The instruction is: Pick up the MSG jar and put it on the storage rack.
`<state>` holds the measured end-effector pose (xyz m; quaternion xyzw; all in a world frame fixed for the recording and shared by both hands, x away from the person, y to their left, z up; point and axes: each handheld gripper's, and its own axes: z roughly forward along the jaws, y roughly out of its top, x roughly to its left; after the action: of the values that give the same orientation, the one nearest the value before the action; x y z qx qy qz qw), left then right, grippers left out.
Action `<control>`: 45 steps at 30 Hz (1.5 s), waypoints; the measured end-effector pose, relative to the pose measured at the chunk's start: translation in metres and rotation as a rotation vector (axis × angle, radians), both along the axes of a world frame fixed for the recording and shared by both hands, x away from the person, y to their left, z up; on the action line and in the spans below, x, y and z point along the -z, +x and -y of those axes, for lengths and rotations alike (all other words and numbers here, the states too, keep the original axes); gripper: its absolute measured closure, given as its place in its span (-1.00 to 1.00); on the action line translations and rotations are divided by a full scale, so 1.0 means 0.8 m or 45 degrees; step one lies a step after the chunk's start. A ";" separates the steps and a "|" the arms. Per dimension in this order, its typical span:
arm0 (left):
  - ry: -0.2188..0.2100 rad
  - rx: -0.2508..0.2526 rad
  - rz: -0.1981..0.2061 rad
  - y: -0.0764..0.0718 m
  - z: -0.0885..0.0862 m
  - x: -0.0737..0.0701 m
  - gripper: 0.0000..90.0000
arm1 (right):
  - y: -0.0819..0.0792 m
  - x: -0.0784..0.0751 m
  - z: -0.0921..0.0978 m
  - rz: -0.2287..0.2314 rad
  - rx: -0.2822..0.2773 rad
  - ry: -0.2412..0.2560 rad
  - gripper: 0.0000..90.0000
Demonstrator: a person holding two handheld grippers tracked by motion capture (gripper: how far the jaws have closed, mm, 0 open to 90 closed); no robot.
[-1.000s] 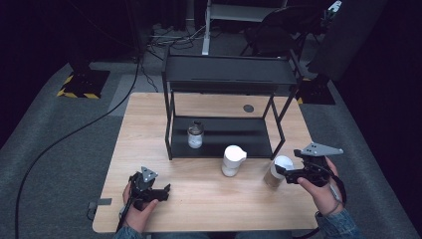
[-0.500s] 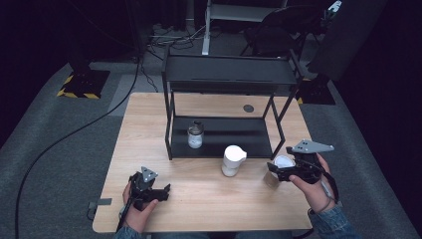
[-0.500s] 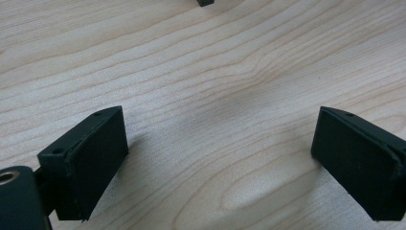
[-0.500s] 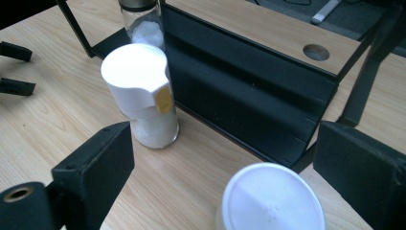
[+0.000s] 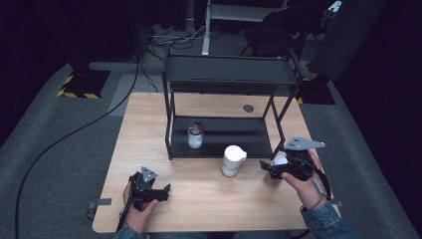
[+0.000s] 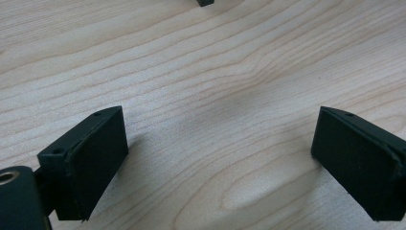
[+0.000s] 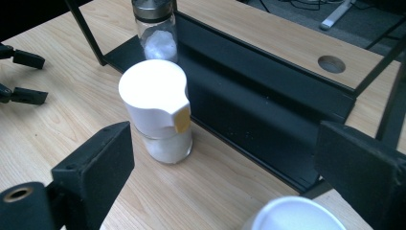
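cup within reach of right gripper

cup (image 7: 292, 215) stands on the counter (image 5: 209, 199) just below the right gripper (image 5: 272, 168), jaws spread wide, empty. likely light, thin-walled, crushable: take its sides gently. left gripper (image 6: 220, 158) rests released.

Light falls brightly from above on the wooden table (image 5: 209, 199), while the surrounding room sinks into darkness. Soft shadows spread beneath the left gripper (image 6: 220, 158). Between the right gripper (image 7: 230, 172) jaws, the nearest white lid (image 7: 294, 215) blurs; the high view looks grainy.
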<state>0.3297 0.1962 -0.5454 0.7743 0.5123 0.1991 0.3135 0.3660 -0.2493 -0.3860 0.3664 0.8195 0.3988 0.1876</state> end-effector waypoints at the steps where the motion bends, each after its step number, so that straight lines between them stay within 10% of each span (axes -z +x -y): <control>1: 0.000 0.000 0.000 0.000 0.000 0.000 -0.89 | 0.001 0.000 -0.002 -0.003 -0.002 0.001 -0.85; 45: 0.002 -0.005 -0.001 0.002 0.001 0.000 -0.91 | 0.031 0.007 -0.076 -0.037 -0.111 0.012 -0.86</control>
<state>0.3311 0.1956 -0.5456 0.7737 0.5136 0.1999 0.3125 0.3910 -0.1886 -0.3914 0.3371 0.8353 0.4052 0.1565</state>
